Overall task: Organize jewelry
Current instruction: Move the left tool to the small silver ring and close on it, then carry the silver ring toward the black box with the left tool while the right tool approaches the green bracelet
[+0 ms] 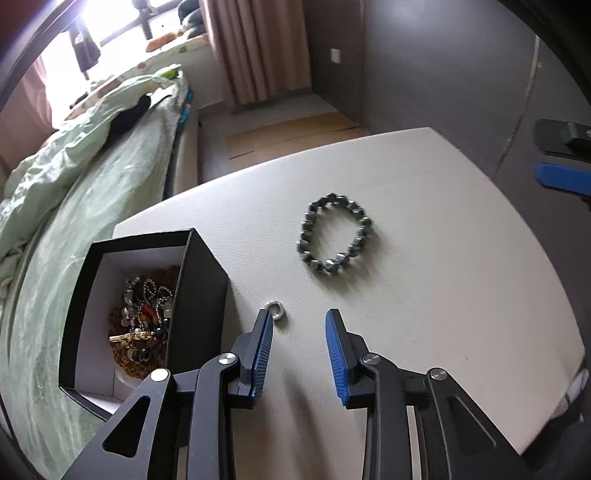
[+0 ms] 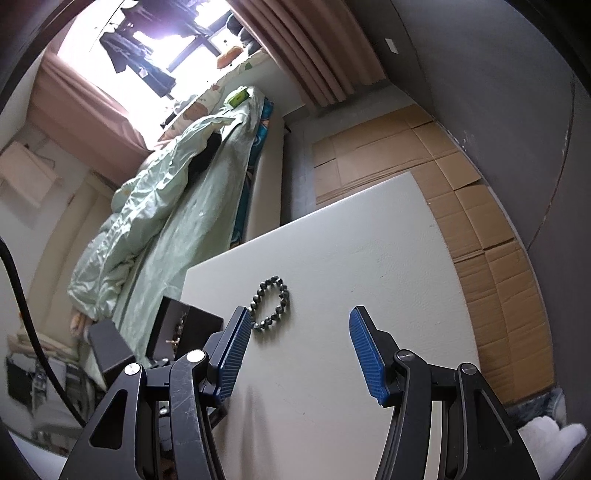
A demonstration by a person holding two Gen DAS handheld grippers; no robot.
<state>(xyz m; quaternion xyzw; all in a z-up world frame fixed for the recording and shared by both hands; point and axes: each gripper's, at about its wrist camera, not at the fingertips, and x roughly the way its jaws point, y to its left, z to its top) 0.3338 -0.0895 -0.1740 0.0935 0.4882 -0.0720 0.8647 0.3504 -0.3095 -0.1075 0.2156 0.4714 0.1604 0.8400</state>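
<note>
A white table (image 2: pixel 369 258) stood ahead of the fingers. Beyond it and to their left lay a bed (image 2: pixel 207 221) with a rumpled pale green quilt (image 2: pixel 147 206). Daylight glared through a window (image 2: pixel 110 22) flanked by pink curtains (image 2: pixel 325 55). Flattened cardboard (image 2: pixel 480 206) covered the floor beside a grey wall (image 2: pixel 498 74).

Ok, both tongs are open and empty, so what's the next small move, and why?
Probably nudge the left tongs slightly left and down to straddle the small silver ring. It lies loose on the white table right beside the left fingertip, next to the black box of jewelry, nearer than the beaded bracelet.
</note>
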